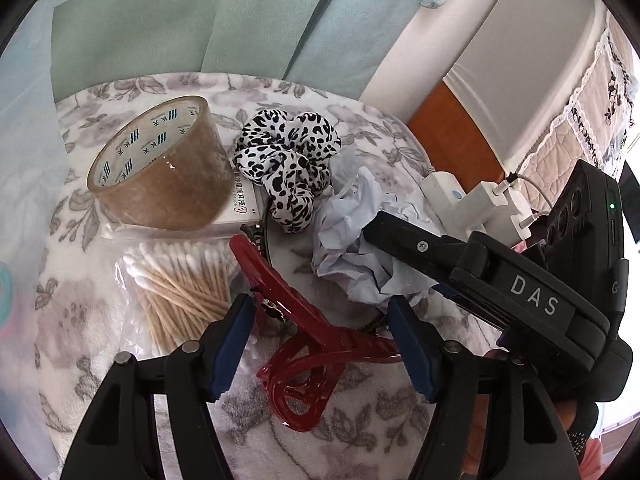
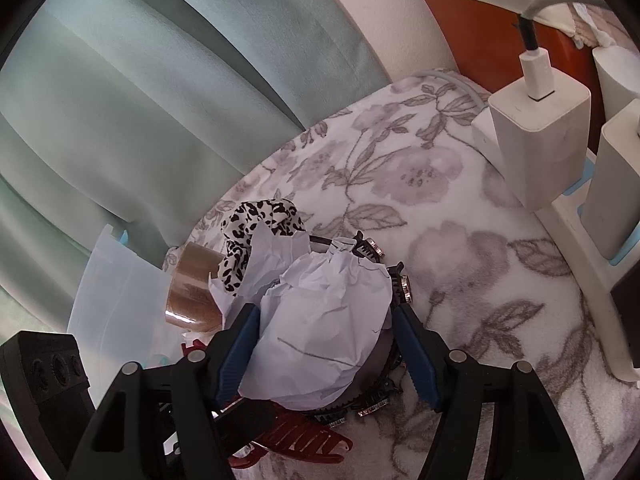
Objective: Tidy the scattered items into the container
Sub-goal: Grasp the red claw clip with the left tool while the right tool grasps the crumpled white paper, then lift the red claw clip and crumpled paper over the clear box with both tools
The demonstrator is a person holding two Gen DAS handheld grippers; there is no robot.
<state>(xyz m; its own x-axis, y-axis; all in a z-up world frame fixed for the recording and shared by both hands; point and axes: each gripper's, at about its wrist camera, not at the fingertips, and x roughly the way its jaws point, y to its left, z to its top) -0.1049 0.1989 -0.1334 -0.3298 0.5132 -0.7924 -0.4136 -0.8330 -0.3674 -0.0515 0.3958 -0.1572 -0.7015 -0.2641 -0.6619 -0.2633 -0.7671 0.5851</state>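
1. Left tongs (image 1: 320, 320): released, blue-padded fingers spread wide to either side of the red hair claw (image 1: 304, 344), touching nothing.
2. Right tongs (image 2: 326, 332): grasping the crumpled pale paper (image 2: 320, 320), one pad pressed to each side of the wad.
3. Red hair claw: lies on the floral blanket (image 1: 360, 432), between the cotton swabs and the paper.
4. Cotton swabs in a clear bag (image 1: 180, 284): just beside the claw, in front of the tape.
5. Brown packing tape roll (image 1: 160, 164): rests tilted on a small white box (image 1: 244, 204).
6. Black-and-white spotted scrunchie (image 1: 288, 156): beside the tape, touching the box and the paper.
7. Dark rhinestone hair clips (image 2: 400, 280): under and beside the paper wad.
8. Translucent plastic container (image 2: 116, 304): at the blanket's edge, near the tape.
9. White charger plugs on a power strip (image 2: 536, 136): at the blanket's far side.
10. Green curtain (image 1: 180, 20): behind everything.
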